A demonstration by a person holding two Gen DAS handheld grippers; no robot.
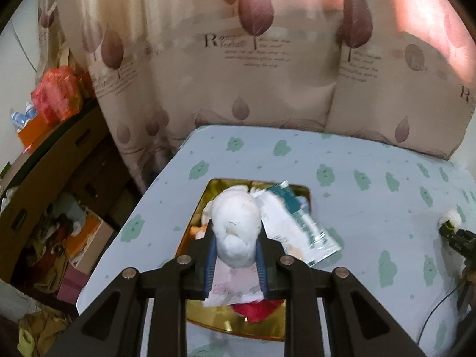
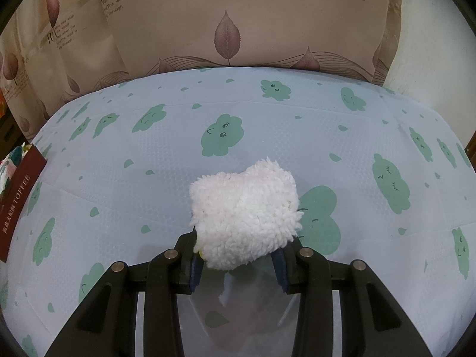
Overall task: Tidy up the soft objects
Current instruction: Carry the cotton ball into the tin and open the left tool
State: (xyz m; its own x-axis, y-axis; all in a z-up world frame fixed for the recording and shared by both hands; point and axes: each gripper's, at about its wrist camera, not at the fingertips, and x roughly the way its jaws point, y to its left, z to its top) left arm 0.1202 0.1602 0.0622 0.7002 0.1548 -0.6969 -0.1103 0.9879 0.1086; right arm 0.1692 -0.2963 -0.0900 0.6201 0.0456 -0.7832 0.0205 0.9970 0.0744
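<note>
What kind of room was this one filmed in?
Probably a lived-in home room: leaf-print curtains behind a table under a cloud-print cover, with stacked cardboard boxes and household clutter beside it.

Tin [image 1: 300, 192] on table [image 1: 357, 154], curtain [image 1: 253, 89] behind.

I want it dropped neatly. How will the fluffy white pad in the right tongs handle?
The fluffy white pad probably squashes easily: its shaggy pile bulges past the right tongs. It looks light and floppy, so it should land softly on the cloud-print tablecloth without rolling.
</note>
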